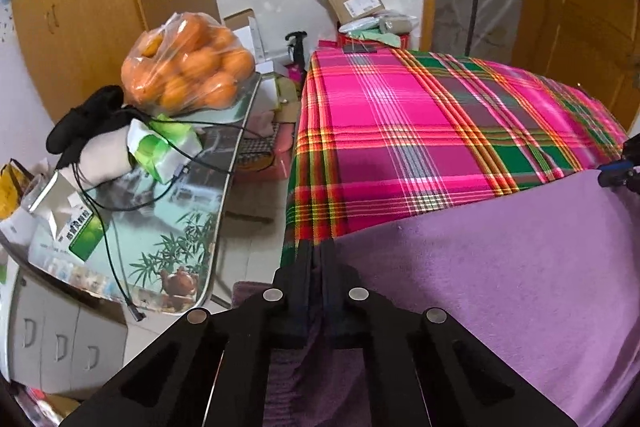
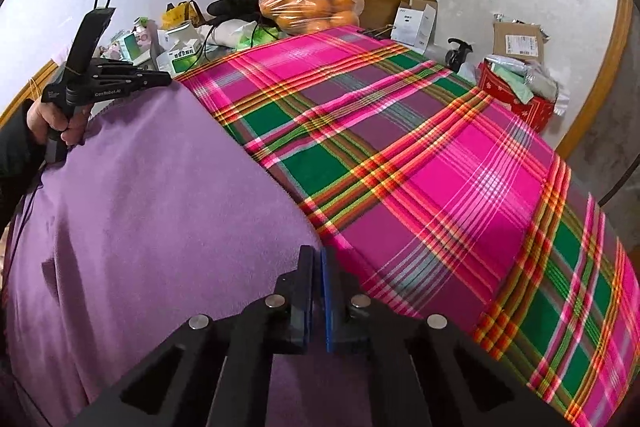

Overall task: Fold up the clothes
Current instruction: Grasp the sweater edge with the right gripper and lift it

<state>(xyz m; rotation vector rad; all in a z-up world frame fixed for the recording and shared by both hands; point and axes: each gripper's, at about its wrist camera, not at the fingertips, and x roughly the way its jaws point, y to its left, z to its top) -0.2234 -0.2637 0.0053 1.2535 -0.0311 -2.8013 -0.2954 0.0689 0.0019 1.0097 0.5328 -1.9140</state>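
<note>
The soft purple fleece garment (image 2: 152, 211) is lying spread over the near part of a surface that is covered by a bright pink, green and yellow plaid cloth (image 2: 420, 155), its far edge running across the plaid from one gripper to the other. The left gripper (image 1: 318, 247), a black two-finger claw, is pinching that edge: in the left wrist view its jaws are standing closed together with a fold of purple fabric caught between them and hanging down behind. The right gripper (image 2: 318, 255), black with a blue pad on one finger, is likewise clamping the same edge at the opposite end, with its jaws narrowed to a slit on the fleece. In the right wrist view a person's hand (image 2: 52, 123) is gripping the handle of the left tool at the far corner of the garment, and a dark sleeve is showing beside it. Beyond the plaid, a glass-topped side table (image 1: 192, 227) with a bamboo print is carrying a clear plastic bag of oranges (image 1: 188, 67), green-and-white cartons (image 1: 164, 151), a black cable and dark folded fabric. Cardboard boxes (image 2: 516, 39) are standing against the white wall, near a wooden door frame.
</note>
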